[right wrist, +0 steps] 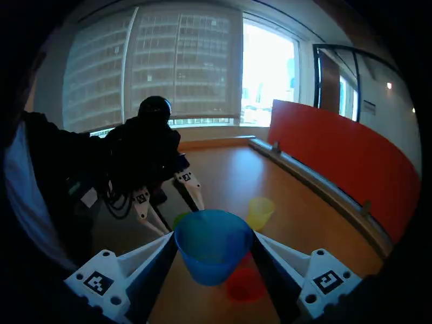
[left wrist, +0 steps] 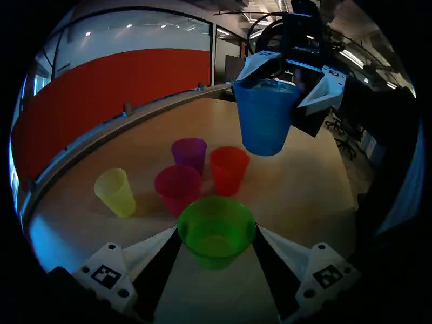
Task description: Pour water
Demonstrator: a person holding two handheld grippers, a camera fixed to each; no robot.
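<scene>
Grip first: pinching the green cup squarely between both fingers of the left gripper, holding it upright with its mouth open to the camera, low over the wooden table. Likewise clamping the blue cup in the right gripper, both fingers pressing its sides, long axis near vertical, not yet tipping.

Working outward in the left gripper view: finding the blue cup up and a little to the right of the green one, farther off, clearly higher, and well apart from its rim. Judging that gap as the hinge of the pour: needing the blue lip brought over the green mouth before any tilt, with the right hand doing the travelling and the left merely offering the target.

Passing, beyond the green cup, a cluster standing on the table: pink cup, purple cup behind it, orange cup just beside both, yellow cup apart to the left. Risking a splash onto these if tipping early.

Turning to the right gripper view: catching a mere green sliver past the blue rim, and a person dark against bright windows. Not making out any water; the blue interior is dim, possibly holding a shallow pool.
</scene>
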